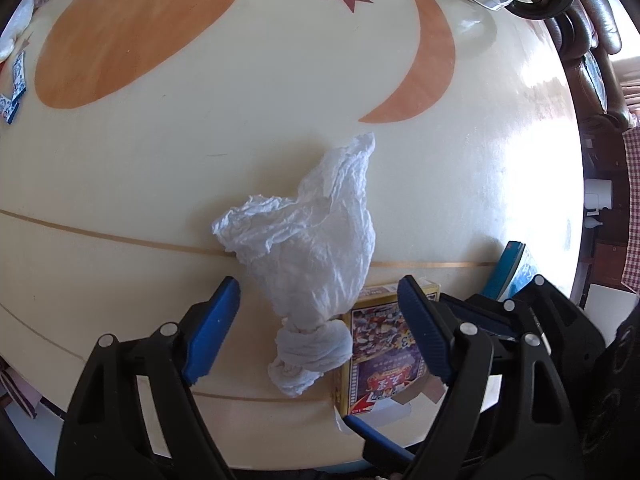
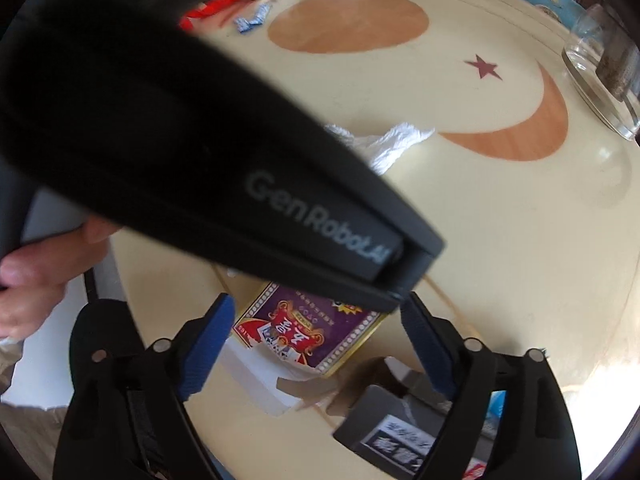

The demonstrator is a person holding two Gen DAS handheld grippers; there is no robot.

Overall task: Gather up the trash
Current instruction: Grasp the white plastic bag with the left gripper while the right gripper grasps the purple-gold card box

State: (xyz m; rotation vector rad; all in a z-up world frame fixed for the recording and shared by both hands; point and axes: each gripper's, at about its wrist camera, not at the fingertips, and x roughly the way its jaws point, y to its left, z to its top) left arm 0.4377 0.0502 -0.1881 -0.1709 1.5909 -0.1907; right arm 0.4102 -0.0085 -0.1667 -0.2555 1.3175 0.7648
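Note:
A crumpled white tissue with a knotted end lies on the cream table, between the open jaws of my left gripper. A gold-edged purple and red card box lies just right of the tissue, under the left gripper's right finger. In the right wrist view my right gripper is open around the same box, and the left gripper's black body crosses above it. The tissue shows beyond that body.
Small blue wrappers and white trash lie at the table's far left; they also show in the right wrist view beside a red scrap. A glass vessel stands far right. A torn grey box and blue packet lie near.

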